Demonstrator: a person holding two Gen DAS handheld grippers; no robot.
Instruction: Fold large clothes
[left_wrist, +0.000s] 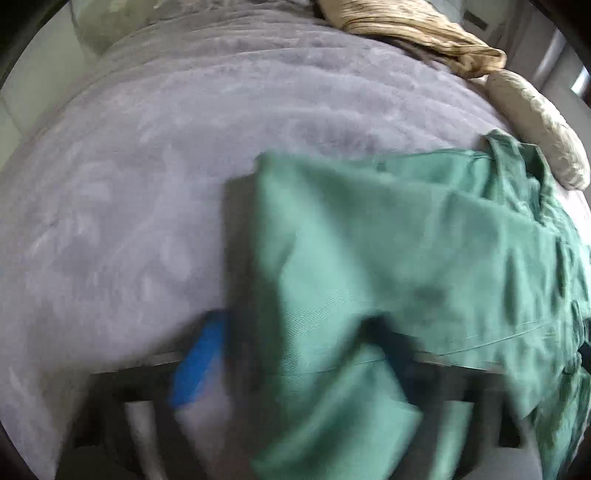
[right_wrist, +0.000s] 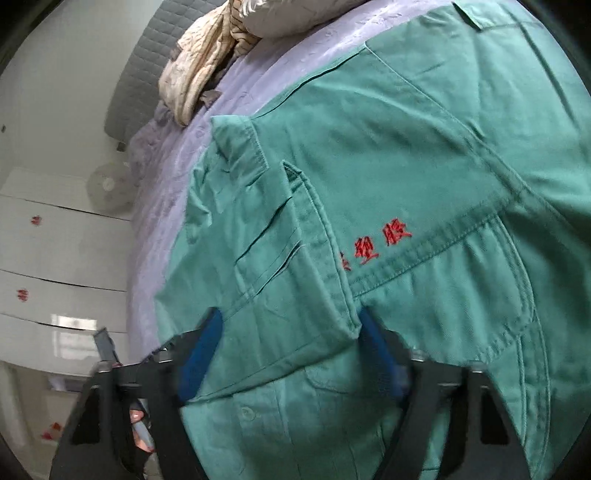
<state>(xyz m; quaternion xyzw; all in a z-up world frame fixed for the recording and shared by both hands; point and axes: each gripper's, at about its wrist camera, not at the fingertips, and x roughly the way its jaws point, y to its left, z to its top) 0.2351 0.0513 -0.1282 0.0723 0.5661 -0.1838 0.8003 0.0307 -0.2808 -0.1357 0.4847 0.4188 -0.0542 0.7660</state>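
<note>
A large green work shirt with red embroidered characters lies on a bed with a grey-lilac cover. In the left wrist view the shirt fills the right half, blurred by motion. My left gripper has its blue-padded fingers wide apart with a fold of green cloth between them; the right finger is mostly hidden by cloth. My right gripper is open, its blue pads straddling the shirt's collar and placket area.
A beige crumpled blanket and a pale pillow lie at the bed's far end. In the right wrist view a white drawer unit and a small fan stand left of the bed, and a grey headboard lies beyond.
</note>
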